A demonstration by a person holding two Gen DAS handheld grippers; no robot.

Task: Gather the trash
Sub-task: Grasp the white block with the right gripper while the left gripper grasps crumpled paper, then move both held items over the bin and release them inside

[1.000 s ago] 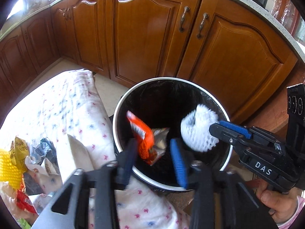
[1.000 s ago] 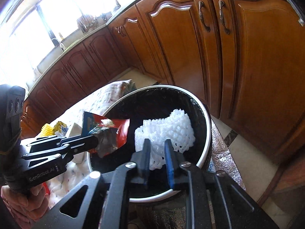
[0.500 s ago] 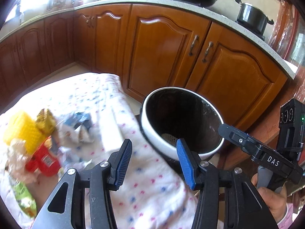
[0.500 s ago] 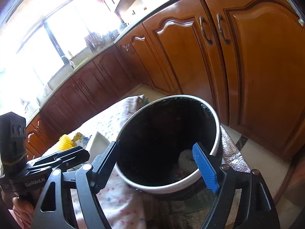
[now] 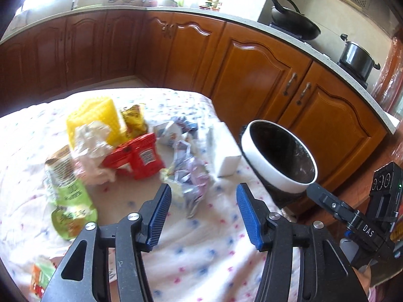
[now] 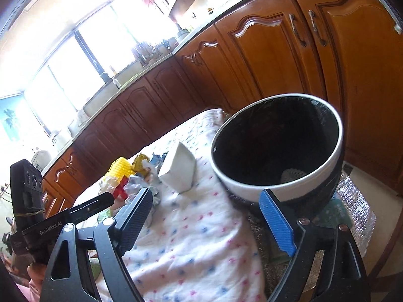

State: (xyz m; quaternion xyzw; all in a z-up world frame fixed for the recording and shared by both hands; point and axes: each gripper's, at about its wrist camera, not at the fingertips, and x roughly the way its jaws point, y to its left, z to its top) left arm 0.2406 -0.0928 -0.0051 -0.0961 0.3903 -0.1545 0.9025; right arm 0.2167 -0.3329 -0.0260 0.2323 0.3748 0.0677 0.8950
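Note:
My left gripper [image 5: 202,201] hangs over the flowered cloth, its jaws opening with nothing between them. Just beyond its tips lies a crumpled silver and purple wrapper [image 5: 190,178]. Further left is a heap of trash: a red packet [image 5: 141,157], a yellow foam net [image 5: 93,115] and a green pouch [image 5: 71,201]. My right gripper [image 6: 205,201] is wide, still opening and empty, near the white-rimmed bin [image 6: 252,188] with its black liner. A white foam net [image 6: 292,175] lies at the bottom of the bin.
A white box [image 5: 224,151] stands on the cloth between the heap and the bin [image 5: 274,173]. Brown kitchen cabinets [image 5: 257,75] run behind, with a wok [image 5: 294,22] and a pot [image 5: 357,58] on the counter. The table edge drops off beside the bin.
Both grippers let go of their trash over the bin, the orange wrapper and the white foam net, and opened. Both then swung left, away from the bin toward the heap on the cloth.

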